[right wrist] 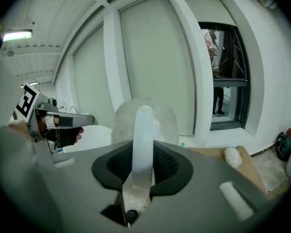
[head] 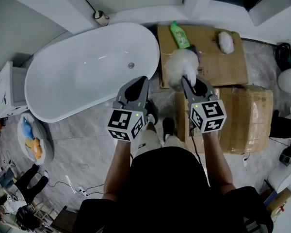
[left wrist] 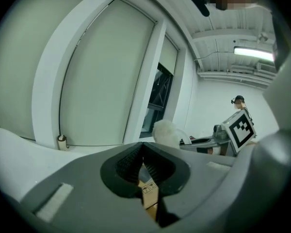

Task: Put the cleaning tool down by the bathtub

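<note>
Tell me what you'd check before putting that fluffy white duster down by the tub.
1. Grip of the right tool on the duster handle: ok, shut on it.
2. Whether the left tool is empty: ok, jaws together on nothing.
3. Bare floor beside the bathtub: ok.
4. Gap between the duster head and the green bottle: cannot tell; they nearly overlap in the head view.
5. Whether the duster is resting on the floor: not ok, it is held up in the air.

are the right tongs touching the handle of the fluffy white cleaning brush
Touching. The right gripper view shows the right tongs closed on the white plastic handle of the fluffy white cleaning brush, pressing it from both sides.
</note>
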Demonstrator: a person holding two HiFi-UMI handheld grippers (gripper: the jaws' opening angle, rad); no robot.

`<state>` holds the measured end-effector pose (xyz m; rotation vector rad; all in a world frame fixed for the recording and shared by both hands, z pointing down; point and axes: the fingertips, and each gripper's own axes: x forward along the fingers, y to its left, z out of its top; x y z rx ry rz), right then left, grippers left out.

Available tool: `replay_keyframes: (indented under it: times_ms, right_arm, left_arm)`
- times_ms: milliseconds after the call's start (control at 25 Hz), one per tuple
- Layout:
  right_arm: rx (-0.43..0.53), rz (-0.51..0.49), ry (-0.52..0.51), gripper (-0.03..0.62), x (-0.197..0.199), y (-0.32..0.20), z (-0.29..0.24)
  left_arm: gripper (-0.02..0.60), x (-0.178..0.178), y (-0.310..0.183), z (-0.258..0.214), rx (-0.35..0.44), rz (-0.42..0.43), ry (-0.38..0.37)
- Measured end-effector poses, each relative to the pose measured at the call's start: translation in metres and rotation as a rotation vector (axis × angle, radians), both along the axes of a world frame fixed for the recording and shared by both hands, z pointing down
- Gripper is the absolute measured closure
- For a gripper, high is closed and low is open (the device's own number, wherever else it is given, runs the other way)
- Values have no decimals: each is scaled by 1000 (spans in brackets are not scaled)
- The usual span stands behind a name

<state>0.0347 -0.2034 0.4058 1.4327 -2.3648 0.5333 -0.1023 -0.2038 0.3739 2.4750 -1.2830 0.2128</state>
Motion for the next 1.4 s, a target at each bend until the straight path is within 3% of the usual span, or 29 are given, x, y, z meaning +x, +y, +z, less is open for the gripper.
replay_keyframes:
  times_ms: [320, 680, 1400]
  right_arm:
    - [-71, 41, 61, 503, -26, -53, 40]
    - [-114, 79, 87, 503, -37, -83, 76]
    - [-221, 63, 100, 503, -30, -132, 163]
  left_arm:
    - [583, -21, -60, 21, -41, 56, 12]
    - [583, -16, -82, 51, -82, 137, 21]
    - [583, 7, -108, 97, -180, 144, 18]
